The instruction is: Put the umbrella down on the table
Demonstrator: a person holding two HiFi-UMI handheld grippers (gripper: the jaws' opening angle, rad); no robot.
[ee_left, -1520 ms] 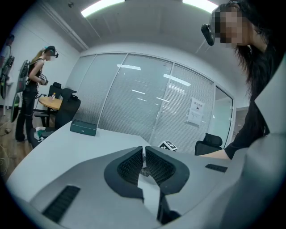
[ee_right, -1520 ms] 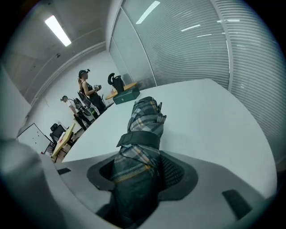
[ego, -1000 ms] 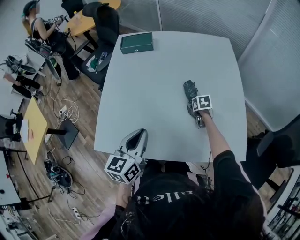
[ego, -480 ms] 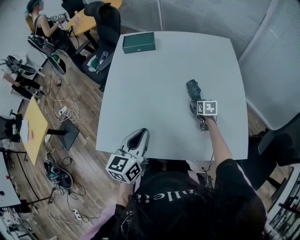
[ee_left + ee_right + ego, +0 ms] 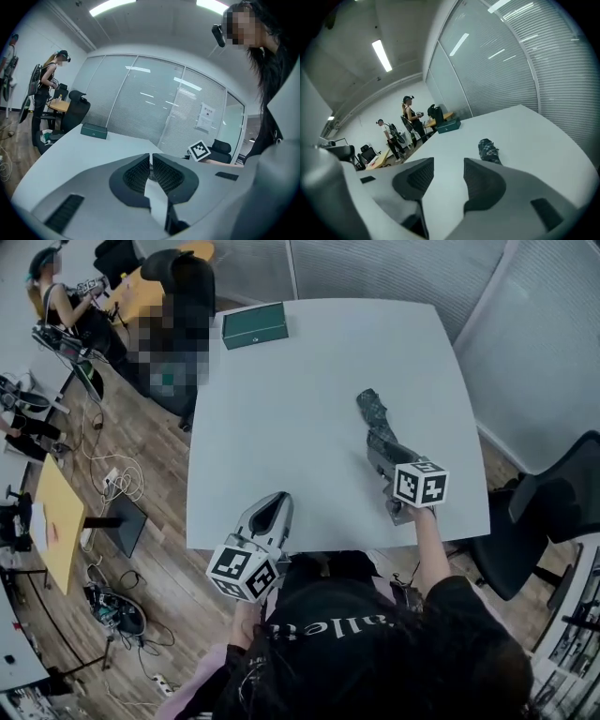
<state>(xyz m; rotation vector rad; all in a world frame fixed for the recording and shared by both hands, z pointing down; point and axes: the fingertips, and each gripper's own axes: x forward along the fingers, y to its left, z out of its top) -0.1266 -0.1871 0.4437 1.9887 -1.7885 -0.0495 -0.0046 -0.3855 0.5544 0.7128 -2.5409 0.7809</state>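
The folded dark plaid umbrella (image 5: 371,415) lies on the white table (image 5: 281,427), right of the middle. My right gripper (image 5: 379,448) hangs above its near end, lifted off the table. In the right gripper view the jaws stand apart and are closing with nothing between them (image 5: 448,164). The umbrella (image 5: 489,151) shows just beyond the right jaw. My left gripper (image 5: 271,505) hovers over the table's near edge. Its jaws (image 5: 150,157) are shut on nothing.
A dark green box (image 5: 254,324) sits at the table's far left corner. Black office chairs (image 5: 553,512) stand to the right and at the far left. A person (image 5: 66,310) works at a desk further left. Cables trail over the wooden floor (image 5: 112,474).
My right gripper has risen off the umbrella's near end and drawn back toward me. The umbrella stays lying on the table. The left gripper has hardly moved.
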